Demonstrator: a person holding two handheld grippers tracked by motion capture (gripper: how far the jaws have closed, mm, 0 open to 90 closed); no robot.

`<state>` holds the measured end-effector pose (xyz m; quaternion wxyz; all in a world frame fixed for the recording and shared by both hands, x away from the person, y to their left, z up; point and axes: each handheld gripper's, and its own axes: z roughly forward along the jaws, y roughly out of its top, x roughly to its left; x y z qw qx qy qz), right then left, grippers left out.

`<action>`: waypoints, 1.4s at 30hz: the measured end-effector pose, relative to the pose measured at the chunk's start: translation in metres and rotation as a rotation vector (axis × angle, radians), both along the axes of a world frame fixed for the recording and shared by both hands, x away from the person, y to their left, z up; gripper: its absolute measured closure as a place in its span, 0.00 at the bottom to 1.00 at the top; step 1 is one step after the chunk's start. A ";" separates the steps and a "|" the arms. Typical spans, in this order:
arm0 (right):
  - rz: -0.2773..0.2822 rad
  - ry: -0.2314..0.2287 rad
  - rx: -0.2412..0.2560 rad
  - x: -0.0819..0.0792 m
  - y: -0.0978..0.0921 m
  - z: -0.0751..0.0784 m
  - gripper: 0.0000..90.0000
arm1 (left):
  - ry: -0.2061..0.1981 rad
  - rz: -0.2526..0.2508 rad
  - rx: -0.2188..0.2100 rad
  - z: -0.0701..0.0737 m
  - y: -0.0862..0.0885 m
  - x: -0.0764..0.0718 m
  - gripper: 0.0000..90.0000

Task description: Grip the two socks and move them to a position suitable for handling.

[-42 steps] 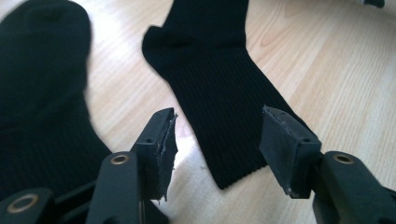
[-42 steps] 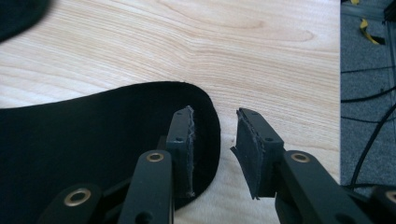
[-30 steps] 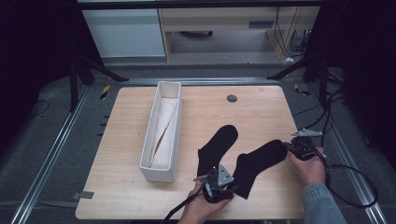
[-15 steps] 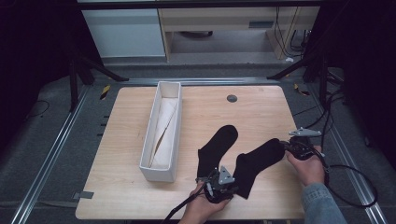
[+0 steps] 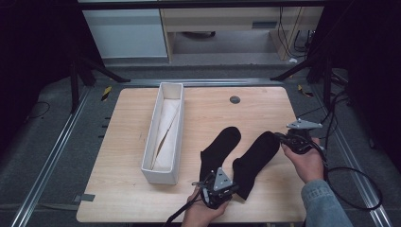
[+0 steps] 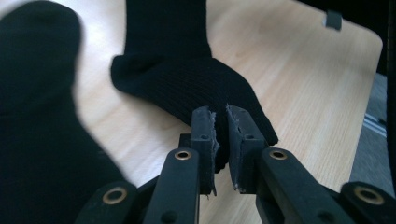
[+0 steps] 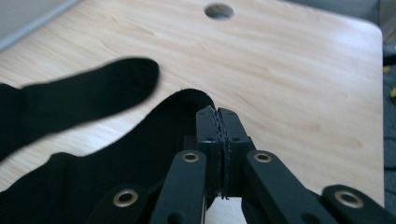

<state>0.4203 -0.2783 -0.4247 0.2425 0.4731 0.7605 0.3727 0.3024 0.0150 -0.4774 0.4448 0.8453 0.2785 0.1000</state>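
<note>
Two black socks lie side by side on the wooden table (image 5: 142,189). My right gripper (image 5: 280,138) (image 7: 217,113) is shut on the toe edge of the right sock (image 5: 255,158) (image 7: 116,182). At the near end of that same sock (image 6: 187,88), my left gripper (image 5: 234,188) (image 6: 220,114) pinches the cuff edge, with fabric showing in the thin gap between its jaws. The left sock (image 5: 220,149) (image 7: 93,98) (image 6: 37,130) rests flat beside it, touched by neither gripper.
A long white box (image 5: 150,137) stands left of the socks with pale cloth (image 5: 168,127) inside. A round hole (image 5: 235,99) (image 7: 219,10) sits near the table's far edge. Cables trail off the front and right edges.
My right gripper has shifted slightly left and away, carrying the sock's toe with it. The left gripper has stayed almost still at the cuff.
</note>
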 end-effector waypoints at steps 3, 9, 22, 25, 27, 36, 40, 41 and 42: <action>0.019 -0.017 0.000 0.004 0.012 0.011 0.99 | -0.024 0.056 -0.029 0.006 0.018 -0.001 0.91; 0.041 -0.013 -0.010 0.020 0.034 0.017 0.99 | -0.041 0.119 -0.063 0.011 0.040 -0.003 0.91; 0.051 0.026 0.029 0.061 0.073 0.002 0.99 | -0.076 0.184 -0.065 0.008 0.062 0.001 0.90; 0.053 0.034 0.028 0.067 0.078 -0.001 0.99 | -0.078 0.207 -0.068 0.006 0.065 0.003 0.90; 0.053 0.042 0.033 0.071 0.080 -0.003 0.99 | -0.080 0.217 -0.070 0.004 0.066 0.003 0.90; 0.060 0.064 0.031 0.081 0.088 -0.006 0.99 | -0.102 0.268 -0.072 0.000 0.072 0.003 0.90; 0.070 0.071 0.037 0.084 0.093 -0.008 0.99 | -0.115 0.276 -0.069 0.000 0.076 0.001 0.90; 0.070 0.071 0.037 0.084 0.093 -0.008 0.99 | -0.115 0.276 -0.069 0.000 0.076 0.001 0.90; 0.079 0.075 0.031 0.085 0.097 -0.011 0.99 | -0.109 0.284 -0.074 -0.002 0.079 0.001 0.90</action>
